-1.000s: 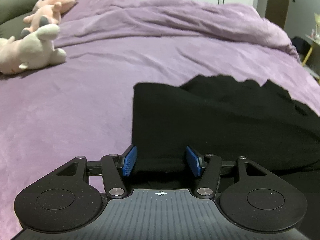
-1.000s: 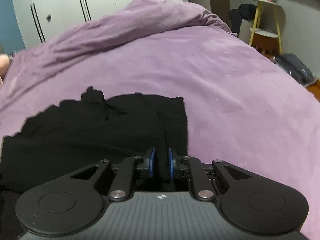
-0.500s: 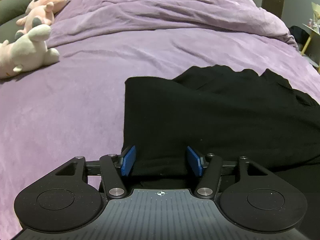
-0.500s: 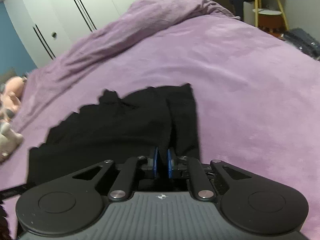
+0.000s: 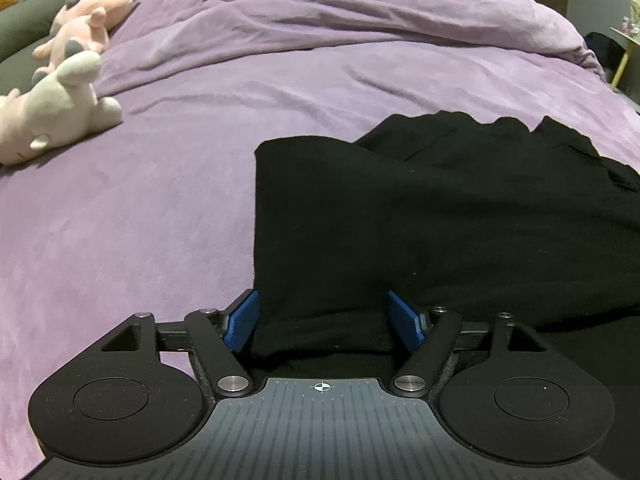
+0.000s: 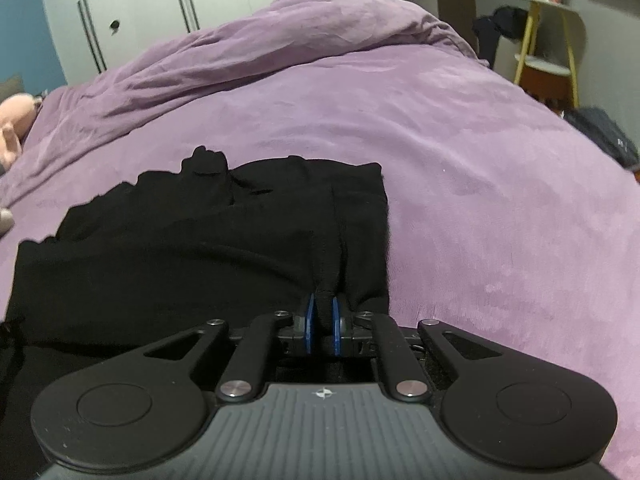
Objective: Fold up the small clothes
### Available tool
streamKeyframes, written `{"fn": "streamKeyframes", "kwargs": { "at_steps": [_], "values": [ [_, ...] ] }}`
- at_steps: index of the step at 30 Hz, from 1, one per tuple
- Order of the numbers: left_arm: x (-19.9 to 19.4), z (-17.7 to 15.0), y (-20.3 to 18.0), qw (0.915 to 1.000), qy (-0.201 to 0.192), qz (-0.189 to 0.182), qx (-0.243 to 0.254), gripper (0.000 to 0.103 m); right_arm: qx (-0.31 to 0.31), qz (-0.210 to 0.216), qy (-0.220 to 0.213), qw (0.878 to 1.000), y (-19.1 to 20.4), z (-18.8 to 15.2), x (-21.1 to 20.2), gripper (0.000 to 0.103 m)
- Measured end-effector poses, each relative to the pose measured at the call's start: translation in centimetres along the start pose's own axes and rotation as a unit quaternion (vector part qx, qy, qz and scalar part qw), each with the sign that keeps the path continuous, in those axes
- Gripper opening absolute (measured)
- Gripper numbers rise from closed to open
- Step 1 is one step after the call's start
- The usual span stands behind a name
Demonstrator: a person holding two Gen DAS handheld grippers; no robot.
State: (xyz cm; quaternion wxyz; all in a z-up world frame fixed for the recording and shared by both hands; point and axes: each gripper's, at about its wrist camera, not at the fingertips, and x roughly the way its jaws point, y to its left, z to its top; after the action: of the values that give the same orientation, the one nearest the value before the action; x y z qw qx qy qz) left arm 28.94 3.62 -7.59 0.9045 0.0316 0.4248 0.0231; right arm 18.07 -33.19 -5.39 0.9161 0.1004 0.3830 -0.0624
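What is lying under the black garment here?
The black garment lies on the purple bed cover, which shows on every side of it. Whether anything is tucked beneath the cloth cannot be seen; the garment is opaque and its folded layers hide that.

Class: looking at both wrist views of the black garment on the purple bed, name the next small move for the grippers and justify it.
Probably draw the left gripper back clear: its jaws are opening, with the black garment edge lying loose between them on the purple bed. The right gripper is shut on a pinched fold, so it should likely release next.
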Motion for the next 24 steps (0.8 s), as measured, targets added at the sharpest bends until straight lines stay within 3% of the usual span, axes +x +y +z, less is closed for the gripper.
{"fn": "streamKeyframes", "kwargs": {
  "at_steps": [12, 19, 22, 23, 24],
  "values": [
    [-0.2, 0.0, -0.4, 0.9995, 0.014, 0.014, 0.023, 0.078, -0.132, -0.061, 0.01, 0.989, 3.0, -0.3, 0.1, 0.007],
    [-1.1, -0.5, 0.7, 0.9993, 0.035, 0.013, -0.003, 0.083, -0.17, -0.07, 0.011, 0.983, 3.7, -0.8, -1.1, 0.013],
    [-3.1, -1.8, 1.7, 0.999, 0.043, -0.007, -0.005, 0.08, -0.13, -0.061, 0.019, 0.99, 2.8, -1.8, -4.3, 0.027],
    [-4.1, -2.6, 2.1, 0.9988, 0.046, -0.015, 0.001, 0.08, -0.11, -0.046, 0.023, 0.993, 2.1, -2.6, -5.6, 0.039],
    [-5.2, -3.5, 2.4, 0.9986, 0.046, -0.026, 0.009, 0.08, -0.079, -0.022, 0.023, 0.996, 1.0, -3.9, -7.6, 0.045]
  ]
}}
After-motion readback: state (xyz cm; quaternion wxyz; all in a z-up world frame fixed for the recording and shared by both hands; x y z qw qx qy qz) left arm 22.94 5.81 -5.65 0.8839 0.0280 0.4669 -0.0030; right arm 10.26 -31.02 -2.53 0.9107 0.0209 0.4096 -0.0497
